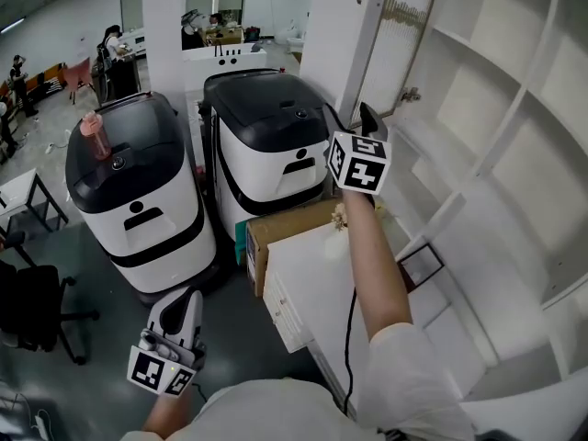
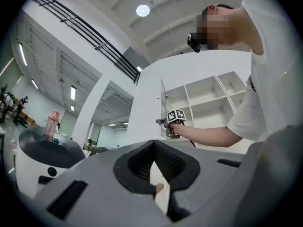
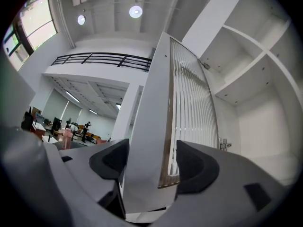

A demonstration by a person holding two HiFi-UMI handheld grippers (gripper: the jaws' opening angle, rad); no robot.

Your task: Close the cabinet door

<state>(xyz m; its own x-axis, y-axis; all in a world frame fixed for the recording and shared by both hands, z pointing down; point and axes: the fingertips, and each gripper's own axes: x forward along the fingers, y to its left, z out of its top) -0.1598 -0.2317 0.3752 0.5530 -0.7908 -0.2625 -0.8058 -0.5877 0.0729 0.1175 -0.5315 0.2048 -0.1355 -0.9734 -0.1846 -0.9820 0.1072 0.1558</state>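
Hanging low at the person's left side, the left gripper (image 1: 186, 299) has its jaws closed together, with nothing gripped between them. Farther out, at the end of the outstretched arm, the right gripper (image 3: 150, 163) clamps the free edge of the cabinet door (image 3: 189, 103) near its lower corner, one pad on each face. The door, a white frame around ribbed glass, stands swung open and edge-on to this gripper. Beyond it lies the white cabinet (image 1: 501, 90) with its open shelves.
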